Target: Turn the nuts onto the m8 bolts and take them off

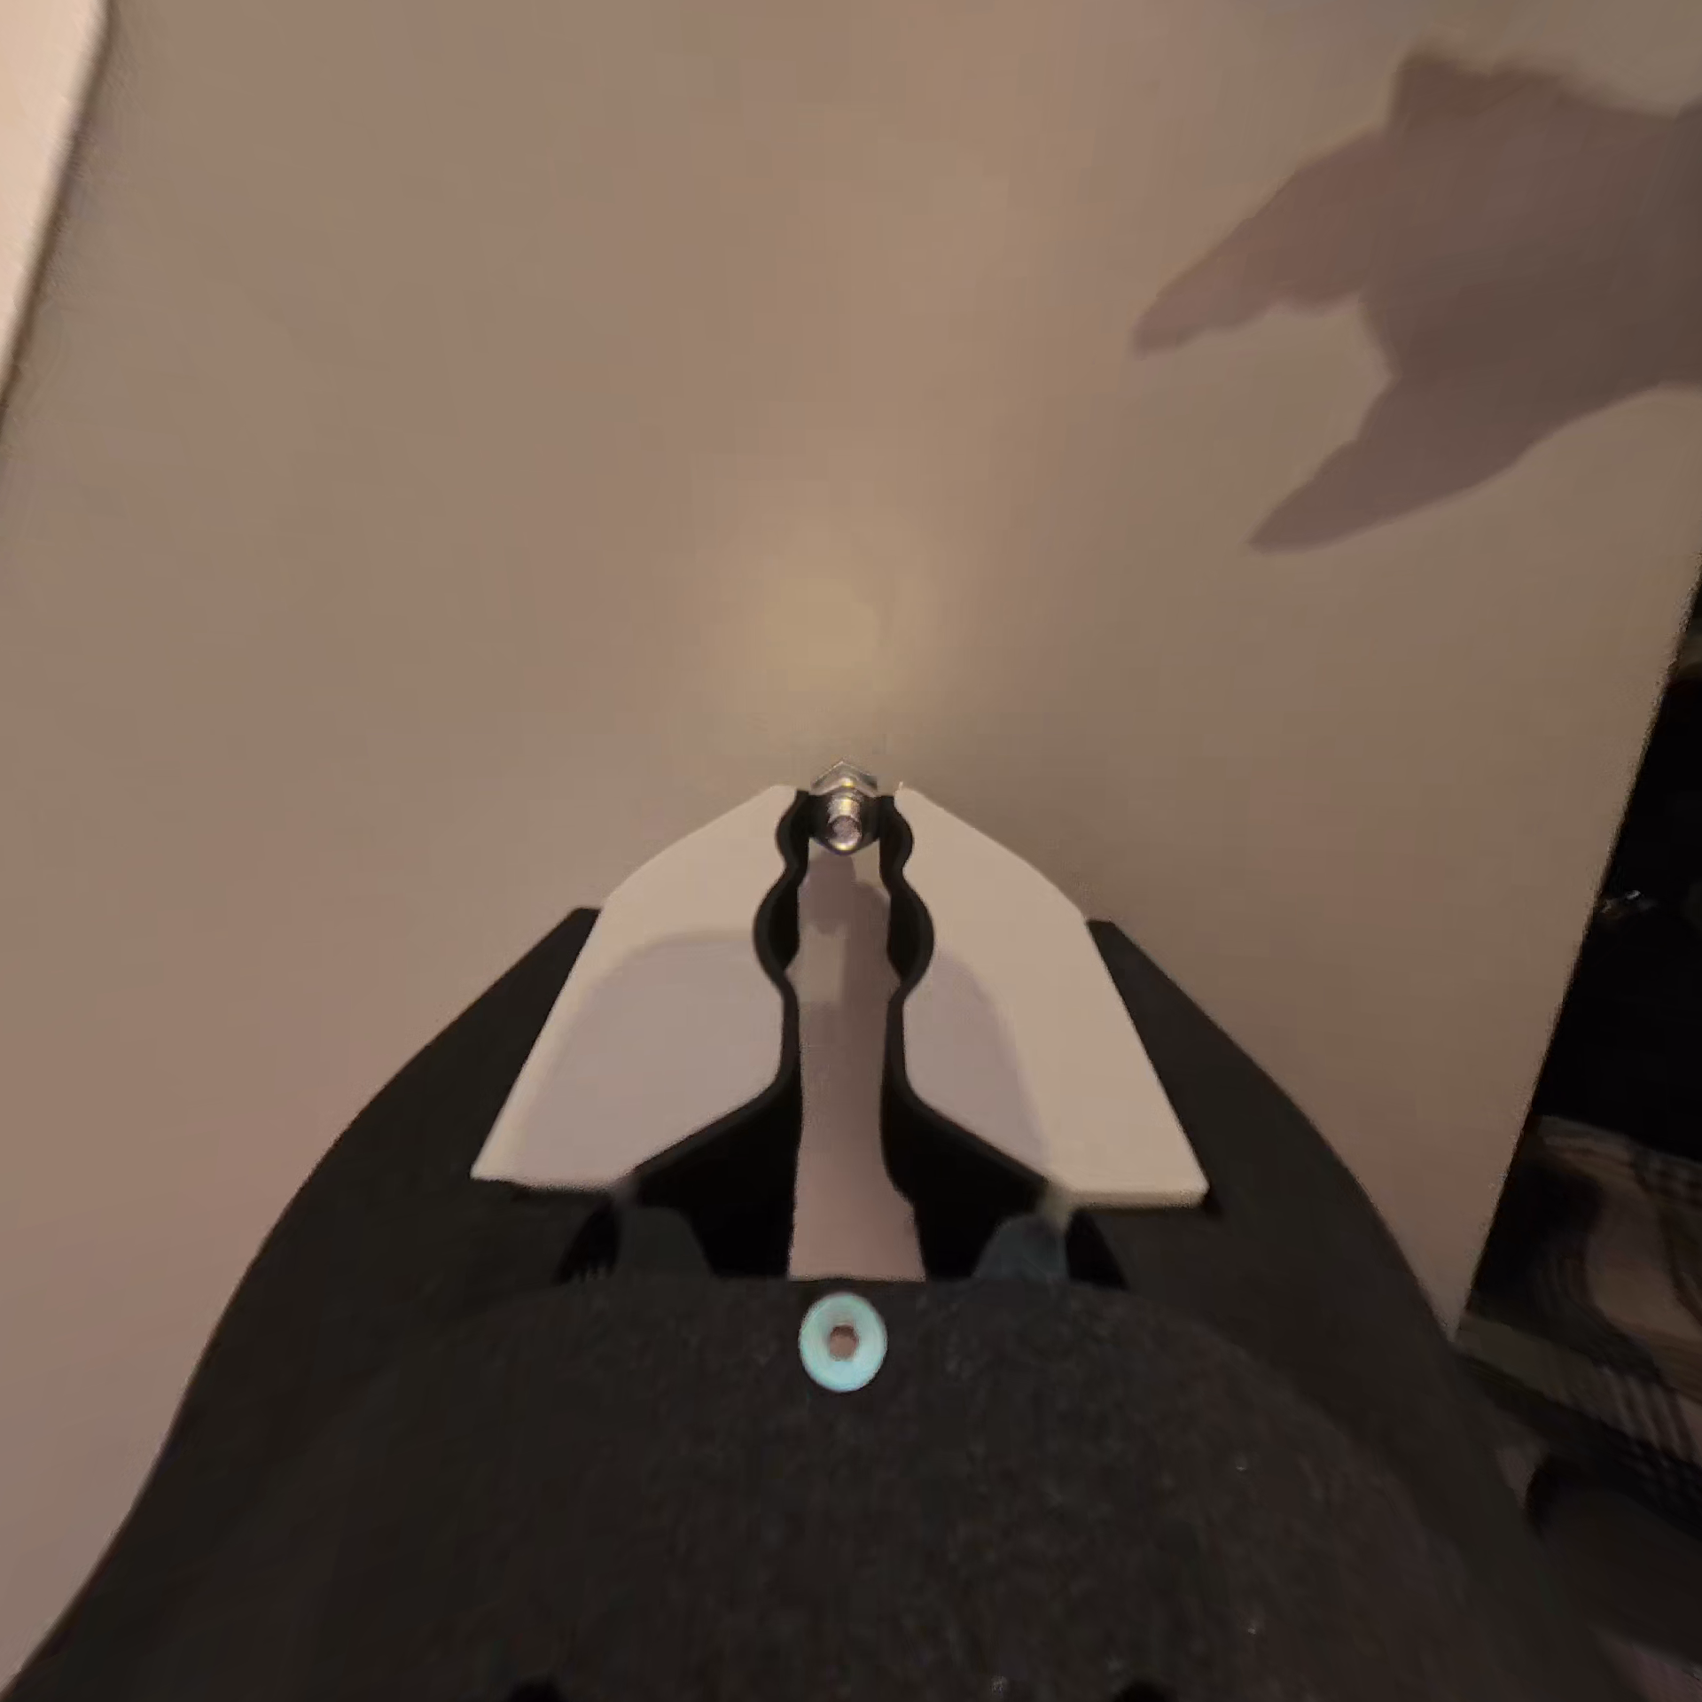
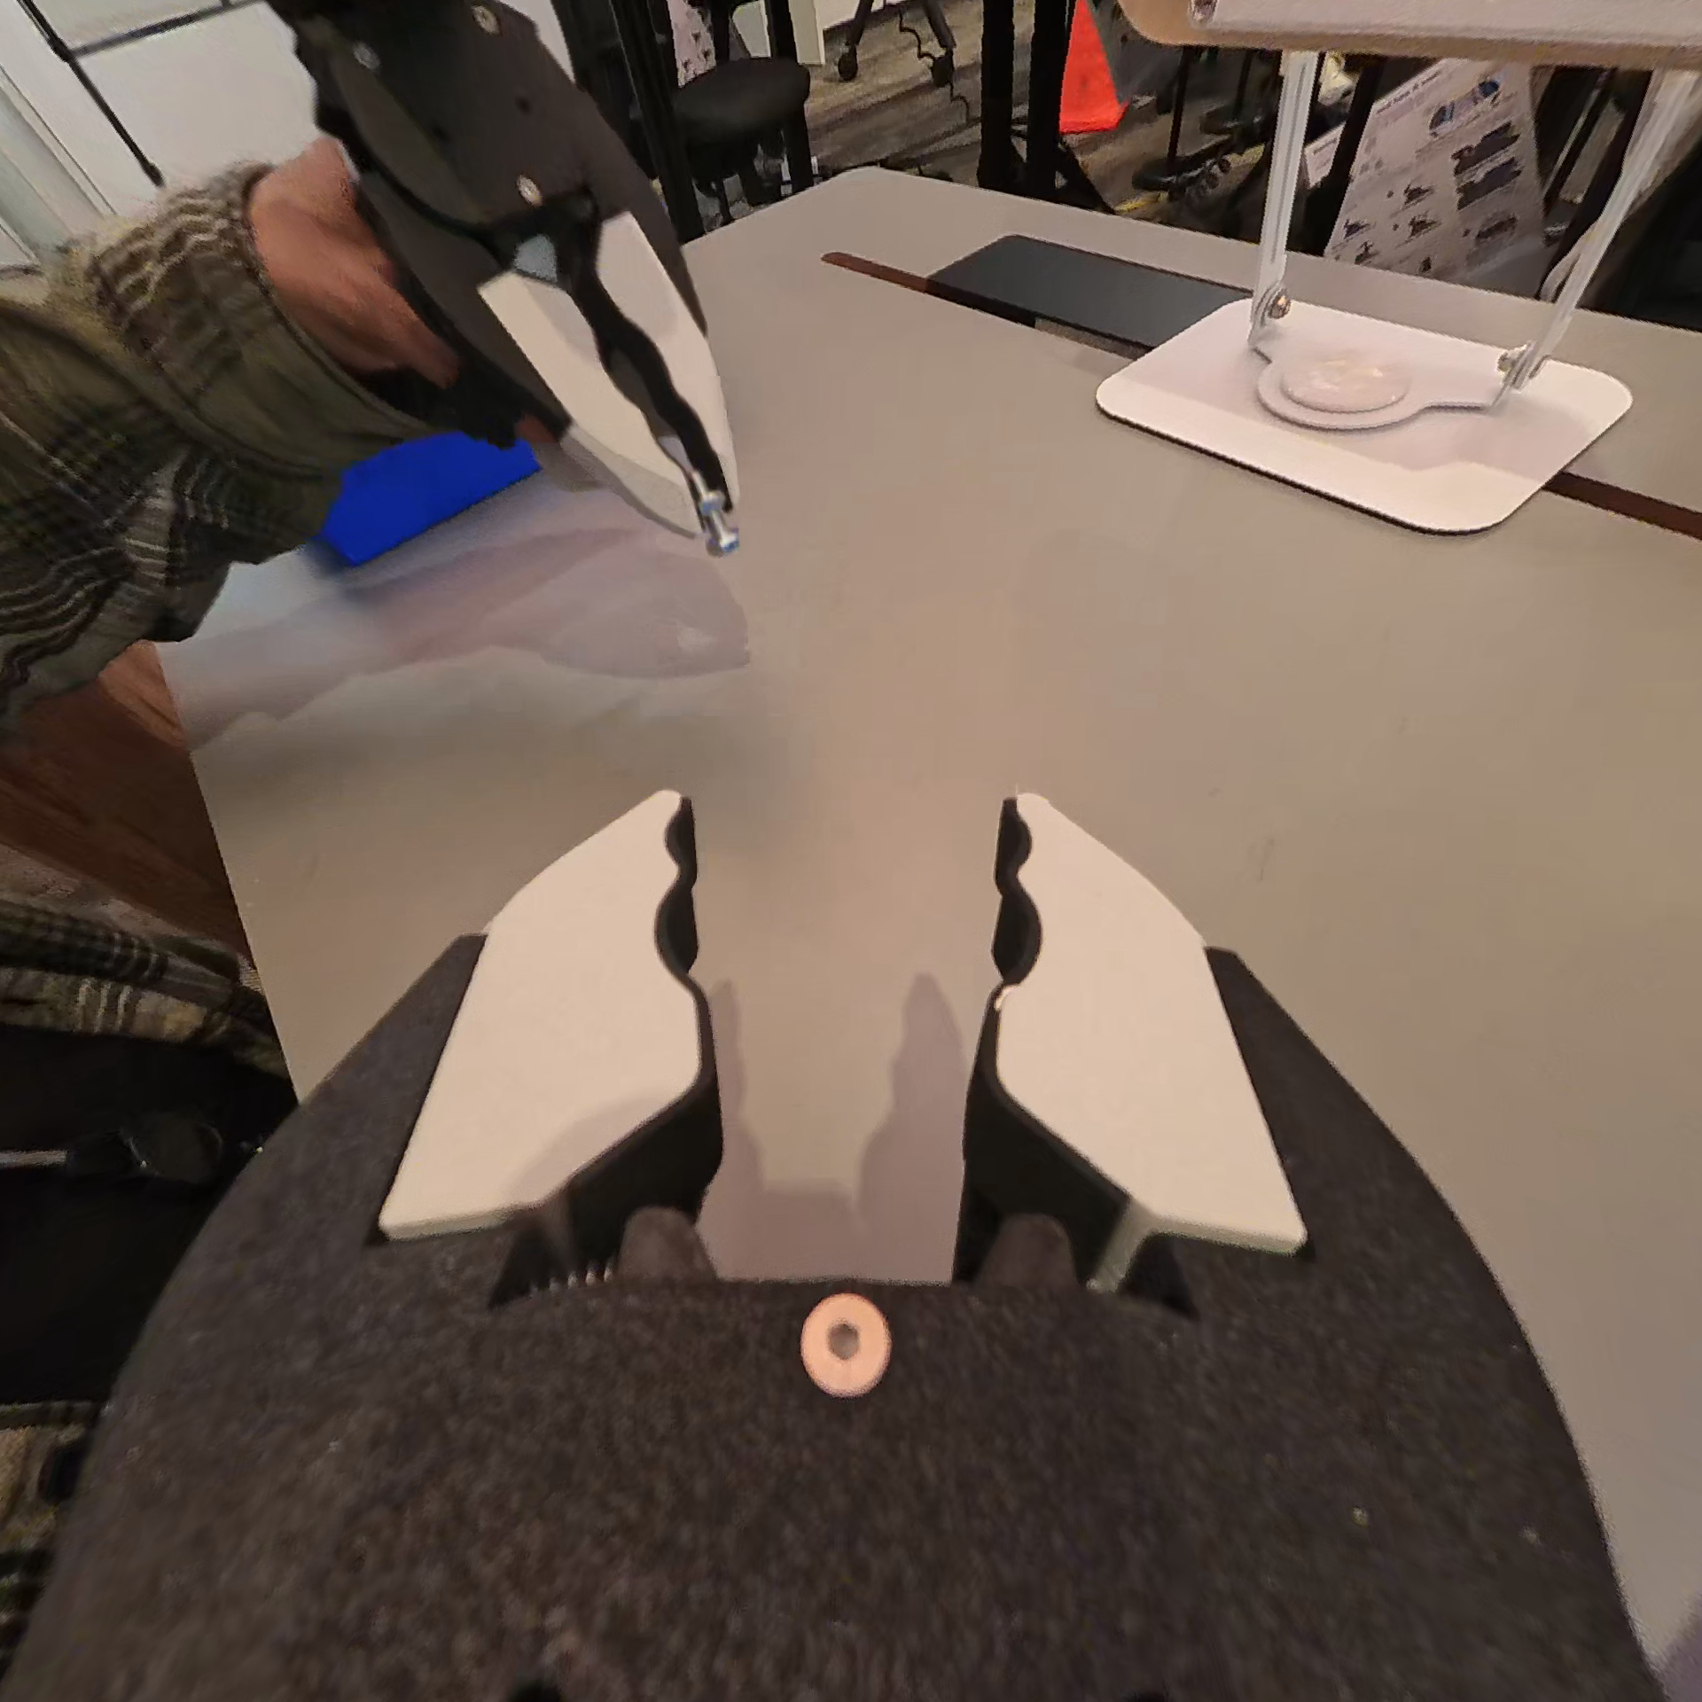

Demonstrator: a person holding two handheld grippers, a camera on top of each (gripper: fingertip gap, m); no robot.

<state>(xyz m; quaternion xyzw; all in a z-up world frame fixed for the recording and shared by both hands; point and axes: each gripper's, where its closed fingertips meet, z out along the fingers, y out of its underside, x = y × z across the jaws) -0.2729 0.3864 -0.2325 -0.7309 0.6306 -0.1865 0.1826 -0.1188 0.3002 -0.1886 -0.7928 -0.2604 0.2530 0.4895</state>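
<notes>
Currently a silver bolt [image 1: 840, 822] is pinched at the very tips of the left gripper [image 1: 843, 810], the jaws nearly closed and the dark pads pressed on either side of it; it is held in the air above the grey table [image 2: 1105, 691], not resting on it. In the left wrist view the threaded end is turned back toward the camera, with a hex-shaped part just beyond the fingertips; whether that is the bolt head or a nut already run on cannot be told. In the right wrist view the long axis is seen to lie roughly along the left fingers, slanting downward toward the tabletop, one end projecting past the tips. The right gripper [image 2: 845, 810] is held wide apart with nothing between its pads, well apart from the bolt. No loose nut is seen on the table. The task is judged early: turning on or off remains to be done.
</notes>
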